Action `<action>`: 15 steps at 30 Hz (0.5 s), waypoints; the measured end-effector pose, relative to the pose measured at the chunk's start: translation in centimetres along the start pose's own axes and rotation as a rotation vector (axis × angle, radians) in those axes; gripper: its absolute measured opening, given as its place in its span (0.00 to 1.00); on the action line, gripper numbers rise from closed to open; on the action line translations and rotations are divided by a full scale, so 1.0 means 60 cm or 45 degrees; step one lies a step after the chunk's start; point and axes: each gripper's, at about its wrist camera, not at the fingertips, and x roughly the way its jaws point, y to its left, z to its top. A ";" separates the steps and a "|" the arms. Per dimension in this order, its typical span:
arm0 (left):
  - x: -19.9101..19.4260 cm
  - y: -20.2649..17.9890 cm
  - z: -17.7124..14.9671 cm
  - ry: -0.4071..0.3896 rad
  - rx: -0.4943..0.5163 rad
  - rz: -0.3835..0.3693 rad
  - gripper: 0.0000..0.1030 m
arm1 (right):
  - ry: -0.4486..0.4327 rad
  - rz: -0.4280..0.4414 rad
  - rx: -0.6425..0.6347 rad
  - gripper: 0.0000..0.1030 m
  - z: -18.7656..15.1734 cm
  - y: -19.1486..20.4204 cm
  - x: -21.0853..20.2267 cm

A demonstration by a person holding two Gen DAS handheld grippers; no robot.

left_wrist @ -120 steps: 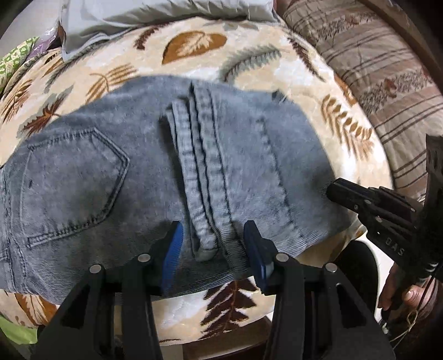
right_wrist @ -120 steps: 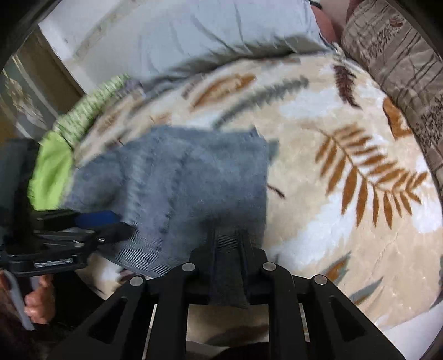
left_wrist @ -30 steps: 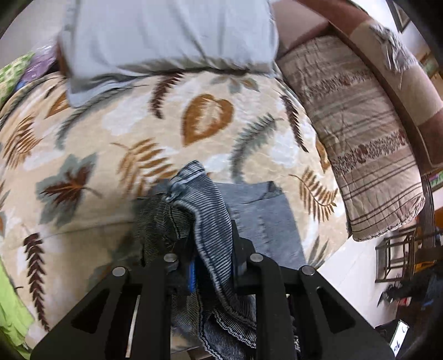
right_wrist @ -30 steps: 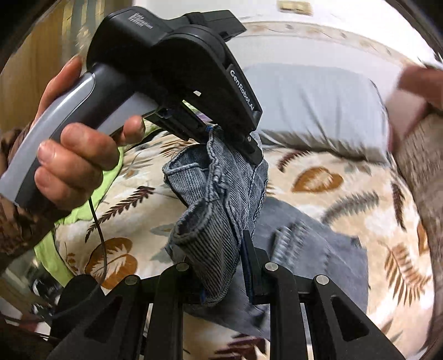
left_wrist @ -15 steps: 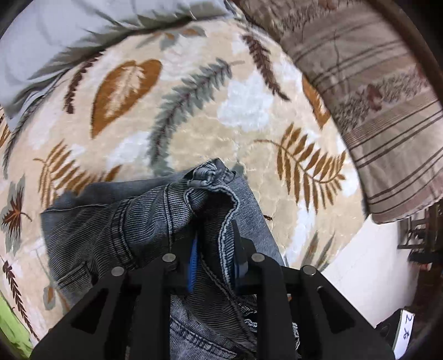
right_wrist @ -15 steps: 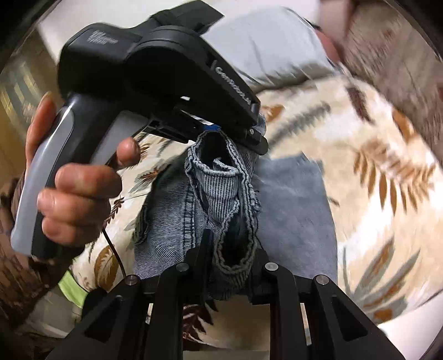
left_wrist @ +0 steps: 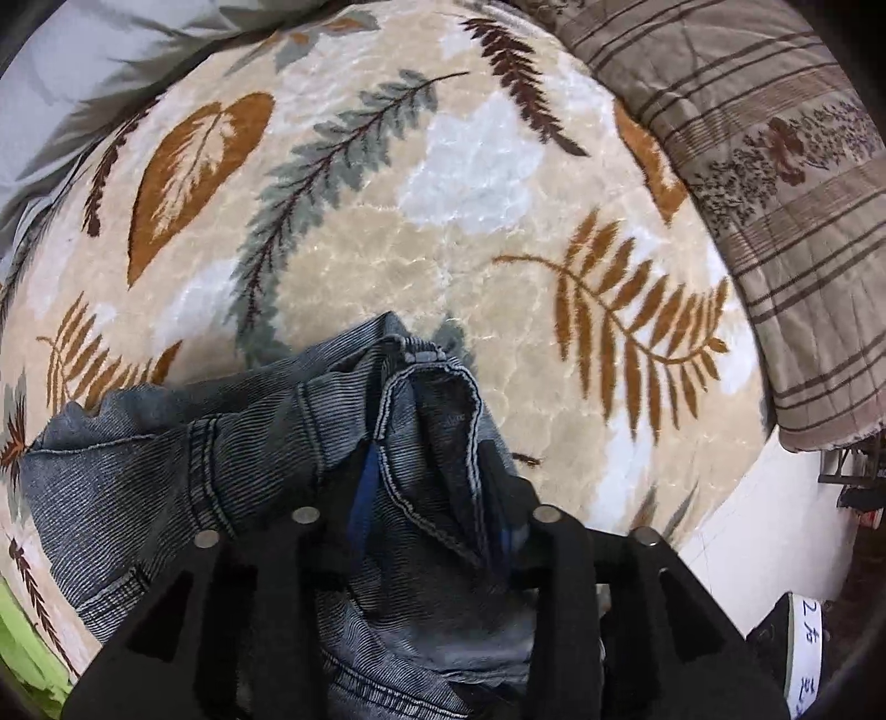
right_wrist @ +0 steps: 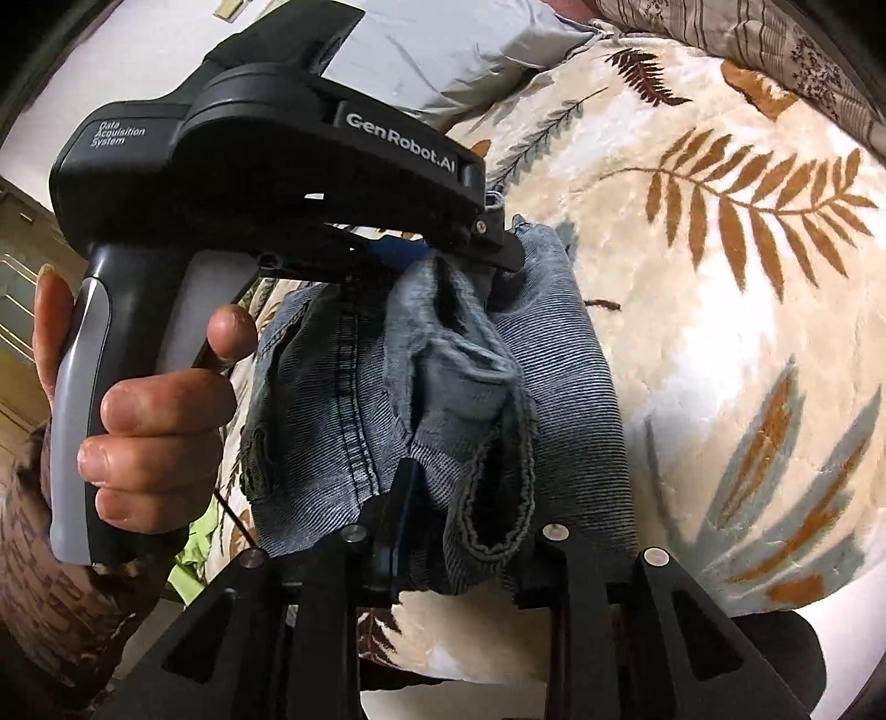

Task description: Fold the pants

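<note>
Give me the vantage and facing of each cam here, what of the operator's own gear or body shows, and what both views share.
Left wrist: sits on the left gripper, looking forward and down along its fingers at the jeans bunched between them on the leaf-print blanket; only its own black fingers show.
Right wrist: sits on the right gripper, facing leftward across the bed; its fingers pinch the jeans, and the left hand holding the other gripper's handle fills the left side.
Shared: the jeans, the blanket, the grey pillow, the striped quilt.

Left claw (left_wrist: 426,498) is clamped on bunched denim, its handle gripped by the left hand (right_wrist: 138,399) (thumb and curled fingers visible). Right claw (right_wrist: 459,531) likewise pinches fabric.
</note>
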 end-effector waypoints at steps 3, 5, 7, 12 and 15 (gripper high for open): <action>-0.031 0.010 -0.004 -0.006 -0.003 -0.051 0.37 | -0.013 -0.016 -0.019 0.36 -0.003 -0.005 -0.022; -0.060 0.026 -0.007 -0.037 -0.028 -0.089 0.38 | -0.027 -0.019 -0.021 0.36 -0.004 -0.012 -0.039; -0.098 0.055 -0.018 -0.096 -0.059 -0.129 0.44 | -0.062 -0.027 -0.018 0.36 0.002 -0.020 -0.063; -0.164 0.158 -0.069 -0.261 -0.170 -0.102 0.61 | -0.145 -0.015 0.003 0.51 0.059 -0.024 -0.083; -0.166 0.223 -0.123 -0.277 -0.274 -0.093 0.62 | -0.137 0.004 -0.006 0.58 0.097 -0.015 -0.064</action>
